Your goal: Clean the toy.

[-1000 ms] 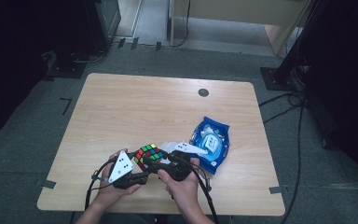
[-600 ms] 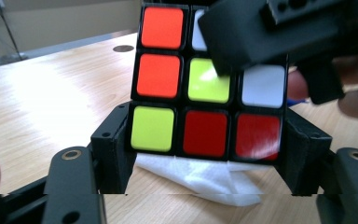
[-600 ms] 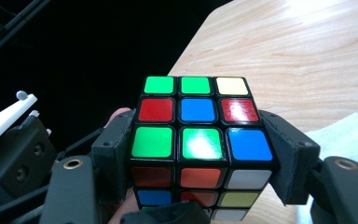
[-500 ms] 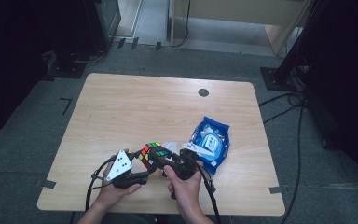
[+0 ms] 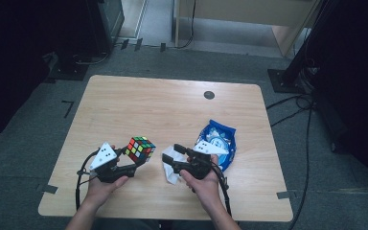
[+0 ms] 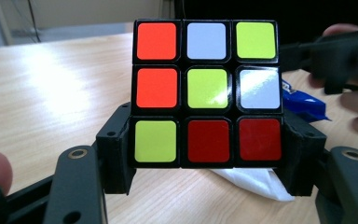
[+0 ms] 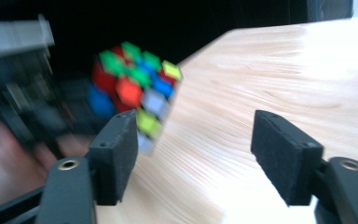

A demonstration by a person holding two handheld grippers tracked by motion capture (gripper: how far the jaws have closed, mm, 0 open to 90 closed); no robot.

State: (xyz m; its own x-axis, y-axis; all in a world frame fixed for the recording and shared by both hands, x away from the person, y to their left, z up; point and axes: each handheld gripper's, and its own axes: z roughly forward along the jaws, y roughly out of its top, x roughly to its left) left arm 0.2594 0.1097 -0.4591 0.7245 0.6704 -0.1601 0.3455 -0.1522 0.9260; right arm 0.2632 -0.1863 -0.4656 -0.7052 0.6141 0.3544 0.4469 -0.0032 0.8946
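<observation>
Cube [image 5: 140, 149] sits clamped in the left hand-held gripper [image 5: 133, 163], raised off the wooden surface [image 5: 163, 110] near its front edge. In the left gripper view the two black pads press on the cube's [image 6: 207, 92] lowest row from either side, and the face turned to that camera shows orange, white, yellow-green and dark red squares. The person's left hand [image 5: 100, 184] carries this gripper from below and left of the cube, with the grey three-cornered plate [image 5: 102, 156] on top of it.

Just right of the cube, a crumpled white cloth [image 5: 171, 167] lies on the surface. Over it is the right hand-held gripper [image 5: 171, 154], pointing back toward the cube; its jaws have just been opening and stand apart with nothing between them. The right gripper view shows bare wood in that gap, with the cube [image 7: 133, 88] blurred beyond the near pad [image 7: 116, 156]. The right hand [image 5: 202, 184] holds this gripper.

Farther right of the cube, beside that hand, lies a blue packet [image 5: 223, 139], flat on the surface.
</observation>
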